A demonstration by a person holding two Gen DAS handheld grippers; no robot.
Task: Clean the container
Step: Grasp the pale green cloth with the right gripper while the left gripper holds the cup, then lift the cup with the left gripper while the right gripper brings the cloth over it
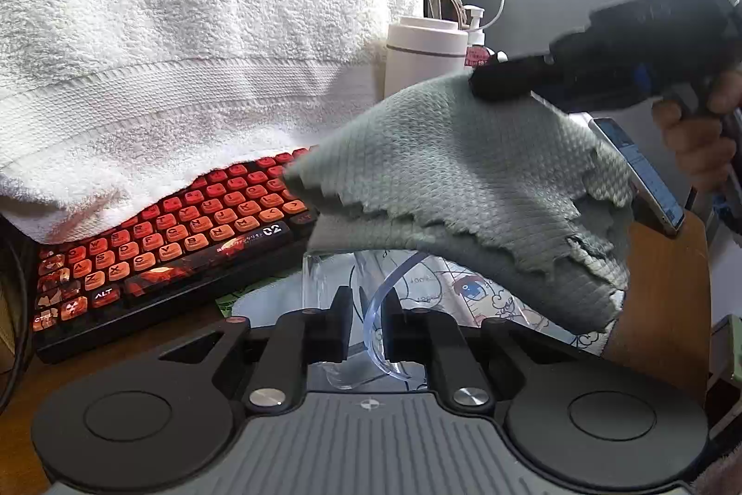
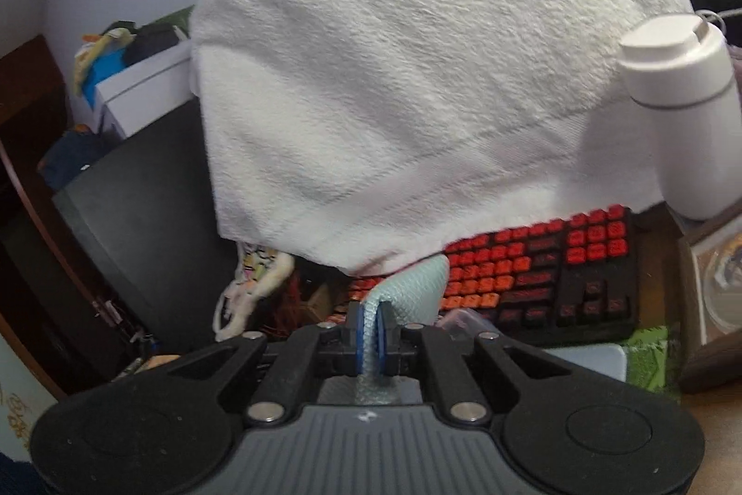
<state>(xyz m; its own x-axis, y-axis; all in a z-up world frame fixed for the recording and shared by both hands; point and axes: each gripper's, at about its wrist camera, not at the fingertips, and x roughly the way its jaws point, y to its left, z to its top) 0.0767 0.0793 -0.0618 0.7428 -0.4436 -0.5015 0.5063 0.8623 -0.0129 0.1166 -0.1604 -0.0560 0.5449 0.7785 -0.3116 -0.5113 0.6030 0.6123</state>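
Left claw (image 1: pixel 366 328) pinches clear container (image 1: pixel 343 309) wall, right claw (image 2: pixel 371 332) grips grey cloth (image 1: pixel 463 179). Imo thin rim could slip, cloth snag on keyboard (image 1: pixel 162 244).

Both wrist views close, share keyboard (image 1: pixel 167 235).

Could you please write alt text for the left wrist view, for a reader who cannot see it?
The left gripper grips the rim of a clear container while the right gripper holds a grey-green cloth just above it. Behind them, a white towel drapes over a red-keyed keyboard.
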